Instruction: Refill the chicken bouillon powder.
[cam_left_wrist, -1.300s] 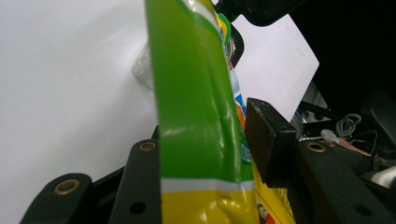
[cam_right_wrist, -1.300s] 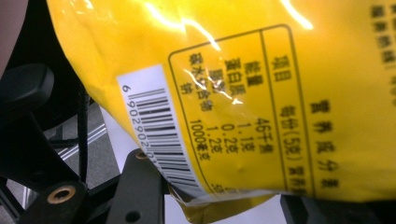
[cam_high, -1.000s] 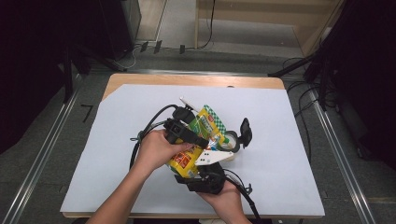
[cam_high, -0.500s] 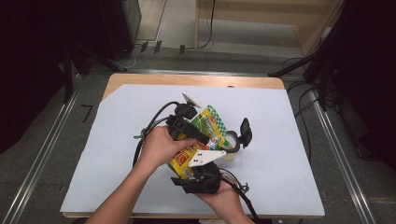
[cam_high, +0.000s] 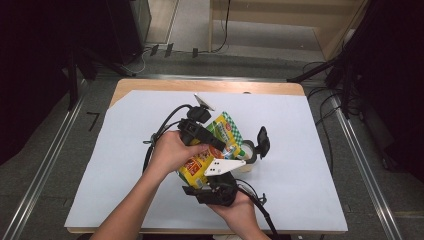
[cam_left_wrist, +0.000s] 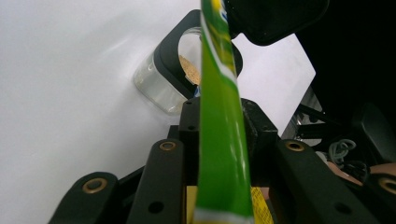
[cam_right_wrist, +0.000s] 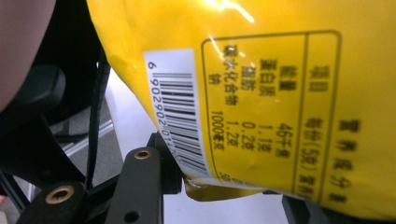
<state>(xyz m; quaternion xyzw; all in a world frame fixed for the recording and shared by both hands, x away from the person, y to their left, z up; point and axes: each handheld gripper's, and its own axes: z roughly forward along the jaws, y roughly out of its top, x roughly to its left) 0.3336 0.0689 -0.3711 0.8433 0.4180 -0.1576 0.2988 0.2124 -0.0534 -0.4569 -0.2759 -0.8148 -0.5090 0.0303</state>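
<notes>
A yellow and green pouch is held tilted over a small glass jar whose black lid stands flipped open. My left gripper grips the pouch's green upper part, seen edge-on between the jaws, and its jaws have just been opening slightly. The jar lies beyond it on the white sheet. My right gripper holds the pouch's yellow bottom end with barcode and label, and its jaws have just been closing a little. Both grippers pinch the pouch.
The white sheet covers a wooden table. Black cables trail from the left gripper across the sheet. Metal rails run along both sides, with dark equipment and cables on the floor behind.
The left hand and the pouch's top have shifted slightly over the jar. The right hand has stayed where it was.
</notes>
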